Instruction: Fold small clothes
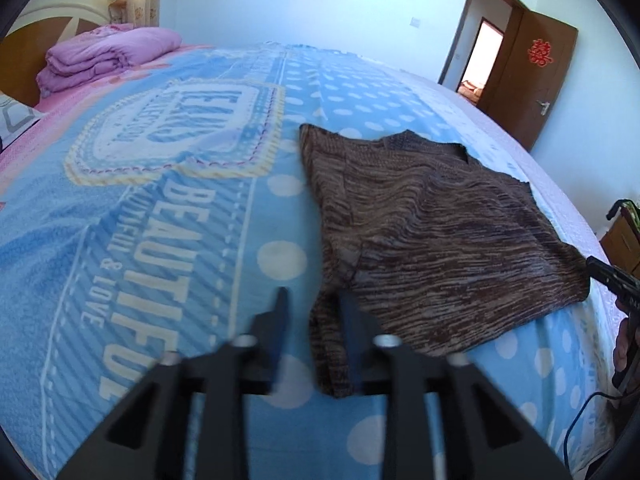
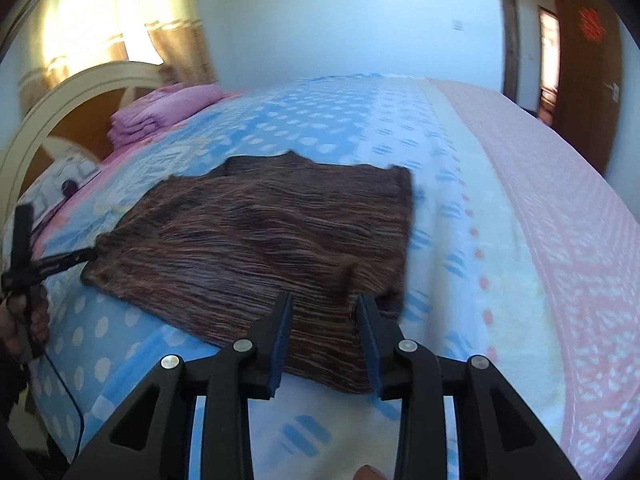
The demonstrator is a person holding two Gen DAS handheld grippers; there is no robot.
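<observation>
The brown top (image 1: 432,232) lies spread nearly flat on the bed (image 1: 160,240), so the folding looks barely begun; one side panel seems turned in over the body, though motion blur makes that hard to confirm, and the main folds appear still to be made. The left gripper (image 1: 312,312) sits at the near left corner of the top with its jaws parted, the cloth's corner lying between them but not pinched. The right gripper (image 2: 324,316) sits at the near right edge, jaws likewise apart and straddling the hem without closing on it. The top is a ribbed, space-dyed knit in dark brown with lighter streaks, soft and limp, with a shallow neck notch at its far edge and roughly square in outline. Under it is a fleecy blanket (image 2: 280,128), blue with white dots and printed lettering. A folded pink quilt (image 1: 108,56) rests by the headboard (image 2: 60,112).
</observation>
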